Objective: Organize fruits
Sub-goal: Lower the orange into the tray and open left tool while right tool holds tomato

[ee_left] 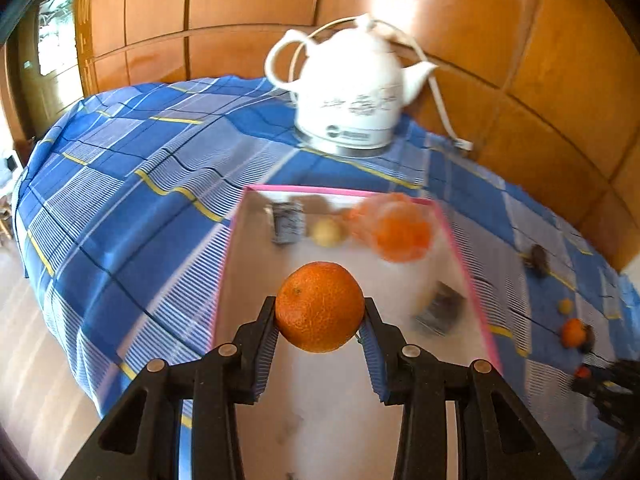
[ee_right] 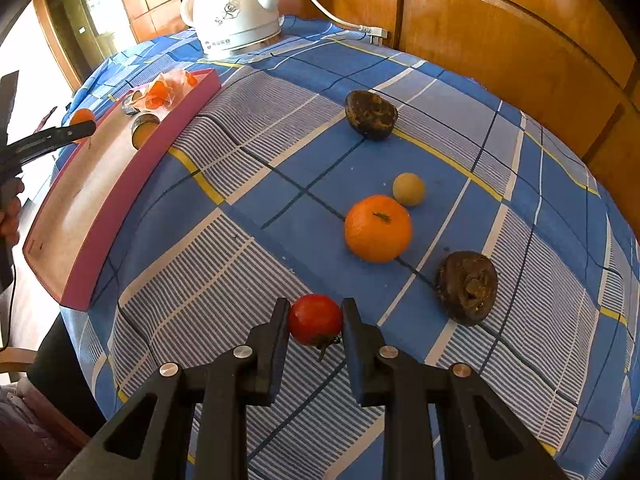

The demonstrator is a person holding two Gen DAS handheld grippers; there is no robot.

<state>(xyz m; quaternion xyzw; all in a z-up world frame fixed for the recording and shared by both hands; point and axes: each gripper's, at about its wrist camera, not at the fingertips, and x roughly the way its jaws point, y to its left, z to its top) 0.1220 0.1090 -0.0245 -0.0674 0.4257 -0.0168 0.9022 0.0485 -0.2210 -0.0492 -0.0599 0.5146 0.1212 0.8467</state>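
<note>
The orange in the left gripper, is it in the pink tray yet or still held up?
Still held: the orange is clamped in the left gripper, above the pink tray.

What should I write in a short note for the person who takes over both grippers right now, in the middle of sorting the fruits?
Left gripper: shut on an orange, held over the pink tray.
Right gripper: around the red tomato near the table edge; real contact not sure.
Done: tray holds a small yellow fruit, a bag of orange pieces and dark items, too blurred to name.
Left: on the cloth remain a second orange, a small pale fruit and two dark brown fruits.
</note>
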